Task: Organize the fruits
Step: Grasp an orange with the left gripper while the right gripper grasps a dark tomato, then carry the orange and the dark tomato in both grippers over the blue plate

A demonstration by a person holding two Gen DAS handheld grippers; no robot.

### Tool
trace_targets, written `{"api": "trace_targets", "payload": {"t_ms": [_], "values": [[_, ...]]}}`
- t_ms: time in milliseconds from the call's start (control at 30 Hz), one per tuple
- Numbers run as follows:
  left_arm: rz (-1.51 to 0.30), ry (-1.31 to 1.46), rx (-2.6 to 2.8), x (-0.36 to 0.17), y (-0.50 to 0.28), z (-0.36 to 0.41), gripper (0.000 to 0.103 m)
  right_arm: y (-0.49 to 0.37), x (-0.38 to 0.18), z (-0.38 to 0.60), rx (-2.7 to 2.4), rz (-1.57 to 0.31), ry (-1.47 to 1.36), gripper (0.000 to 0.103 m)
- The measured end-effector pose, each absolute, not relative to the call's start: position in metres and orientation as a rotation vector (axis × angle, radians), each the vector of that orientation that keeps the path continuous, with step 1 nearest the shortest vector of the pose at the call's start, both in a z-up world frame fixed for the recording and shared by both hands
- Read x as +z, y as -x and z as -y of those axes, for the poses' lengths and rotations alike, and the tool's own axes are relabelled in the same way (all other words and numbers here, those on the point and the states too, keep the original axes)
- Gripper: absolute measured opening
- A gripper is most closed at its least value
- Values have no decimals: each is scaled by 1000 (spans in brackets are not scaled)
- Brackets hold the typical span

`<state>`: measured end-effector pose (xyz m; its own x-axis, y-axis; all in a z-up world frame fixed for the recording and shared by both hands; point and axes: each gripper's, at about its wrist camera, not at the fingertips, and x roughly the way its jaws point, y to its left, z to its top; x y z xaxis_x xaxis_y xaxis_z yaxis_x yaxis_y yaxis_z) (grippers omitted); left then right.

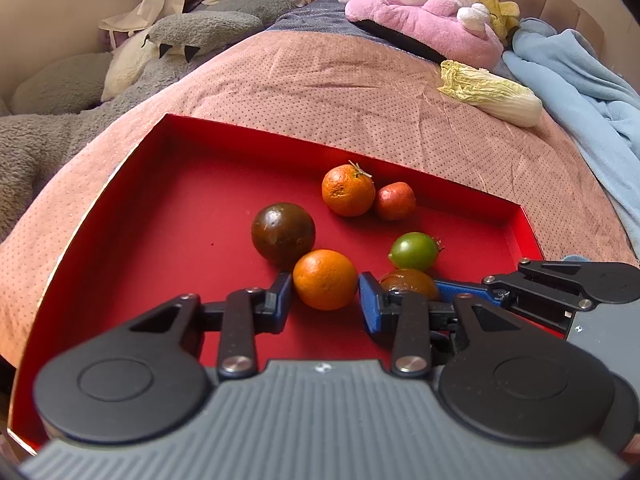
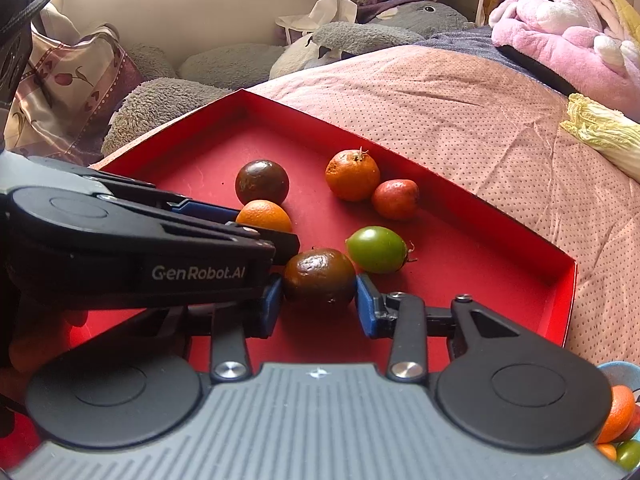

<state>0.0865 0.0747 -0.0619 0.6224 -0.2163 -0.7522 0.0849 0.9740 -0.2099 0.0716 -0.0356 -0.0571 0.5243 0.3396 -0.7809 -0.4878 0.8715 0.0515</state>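
A red tray [image 1: 140, 208] [image 2: 520, 240] lies on the bed and holds several fruits. My left gripper [image 1: 325, 300] is open, its blue pads on either side of a smooth orange [image 1: 325, 279] [image 2: 264, 215] with small gaps. My right gripper [image 2: 320, 300] is open around a dark brown tomato [image 2: 319, 276] [image 1: 408, 282], pads close to its sides. Farther in lie a second dark tomato [image 1: 283, 236] [image 2: 262, 181], a stemmed orange [image 1: 348, 190] [image 2: 352, 175], a small red fruit [image 1: 395, 201] [image 2: 395, 199] and a green tomato [image 1: 414, 251] [image 2: 376, 249].
A napa cabbage [image 1: 492, 92] [image 2: 600, 136] lies on the pink bedspread right of the tray. Grey and pink plush toys [image 1: 420, 12] and a blue blanket [image 1: 580, 80] line the back. A bowl with more fruits [image 2: 620, 420] shows at the lower right of the right wrist view.
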Motion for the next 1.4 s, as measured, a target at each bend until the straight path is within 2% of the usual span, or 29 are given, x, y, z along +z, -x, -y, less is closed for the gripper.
{"api": "trace_targets", "payload": {"t_ms": [1400], "values": [[-849,103,-157,-33,-49,-42,39,12,-16,106,398,-824,63,45]]}}
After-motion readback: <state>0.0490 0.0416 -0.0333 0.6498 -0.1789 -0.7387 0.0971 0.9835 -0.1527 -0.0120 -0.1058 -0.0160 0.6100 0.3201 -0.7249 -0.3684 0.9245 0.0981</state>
